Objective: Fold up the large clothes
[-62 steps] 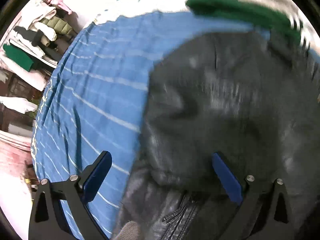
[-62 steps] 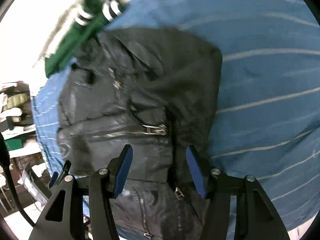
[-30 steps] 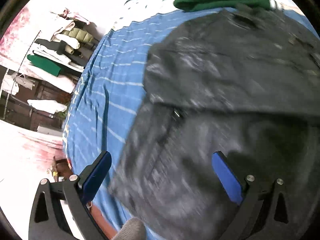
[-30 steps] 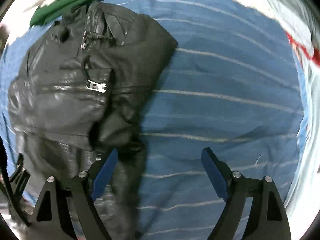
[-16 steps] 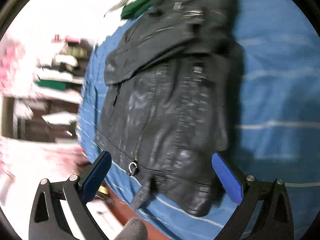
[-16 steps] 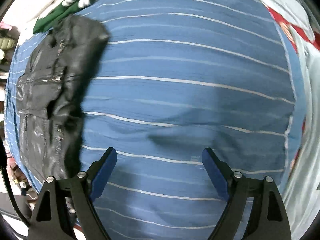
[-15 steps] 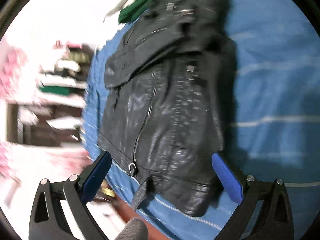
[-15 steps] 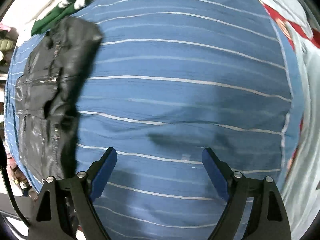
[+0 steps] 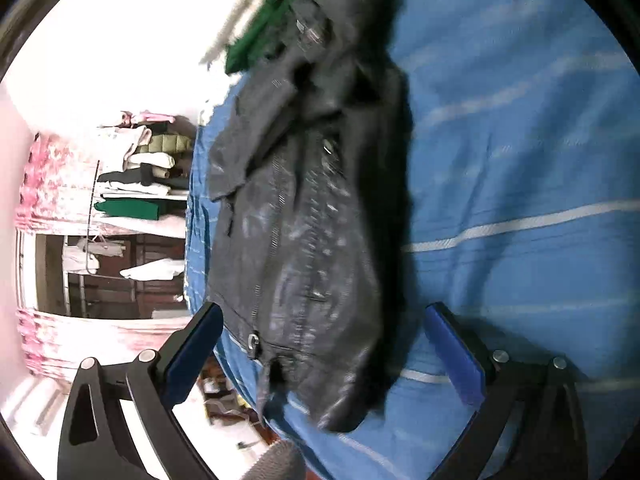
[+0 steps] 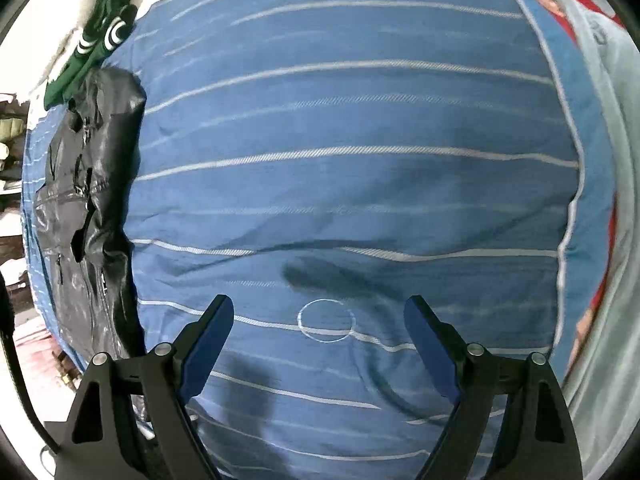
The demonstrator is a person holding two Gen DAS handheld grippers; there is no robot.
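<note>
A black leather jacket (image 9: 308, 216) lies folded in a long narrow shape on the blue striped bed sheet (image 9: 520, 160). It also shows at the left edge of the right wrist view (image 10: 88, 200). My left gripper (image 9: 324, 344) is open and empty, held above the jacket's near end. My right gripper (image 10: 320, 336) is open and empty over the bare sheet (image 10: 340, 120), well to the right of the jacket.
A green garment with white stripes (image 9: 272, 12) lies beyond the jacket's far end, also in the right wrist view (image 10: 96, 40). Shelves with stacked clothes (image 9: 136, 172) stand past the bed's left edge. A red and grey cloth (image 10: 592, 60) lies at the bed's right edge.
Both grippers have pulled back from the jacket. The right one opened wide and swung right over the bare sheet. The jacket now lies folded and let go.
</note>
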